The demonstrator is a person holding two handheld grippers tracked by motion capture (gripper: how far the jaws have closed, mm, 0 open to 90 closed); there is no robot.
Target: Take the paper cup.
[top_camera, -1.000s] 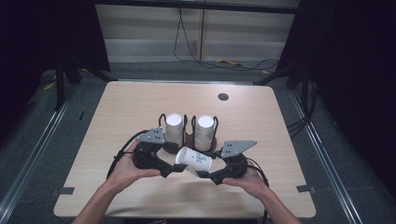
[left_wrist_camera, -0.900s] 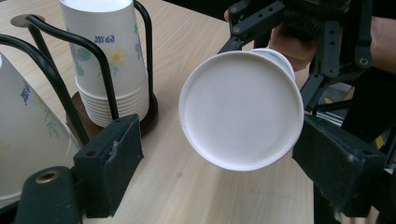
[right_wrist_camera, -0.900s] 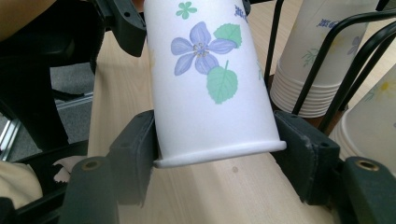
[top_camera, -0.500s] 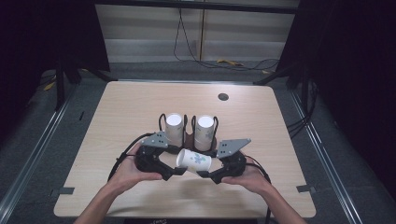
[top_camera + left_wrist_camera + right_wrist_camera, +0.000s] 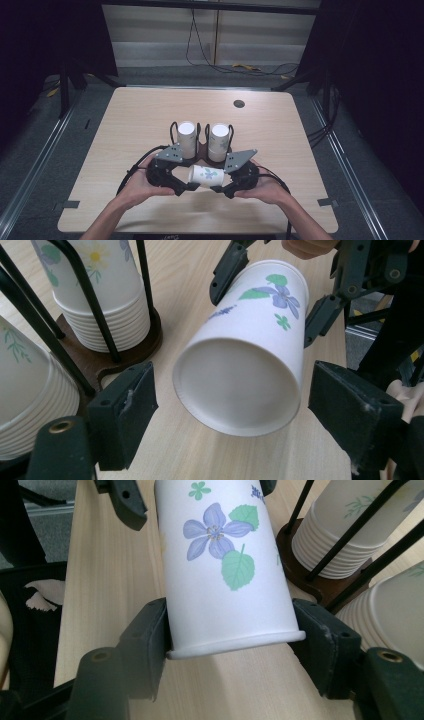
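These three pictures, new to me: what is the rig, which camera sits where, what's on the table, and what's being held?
There is no robot arm here. A person holds a black two-jaw gripper in each hand. The high view looks down on the wooden table from above the person's side. There the left gripper and the right gripper meet at a paper cup lying on its side. The other two views come from a camera riding on each gripper, looking along its own jaws.

In the right gripper view, the right gripper's pads press on the cup near its rim, so it holds the cup. In the left gripper view, the cup's base end sits between the left gripper's jaws, which have just been closing, with gaps visible on both sides.

Behind stands a wire cup holder with two stacks of upside-down cups.
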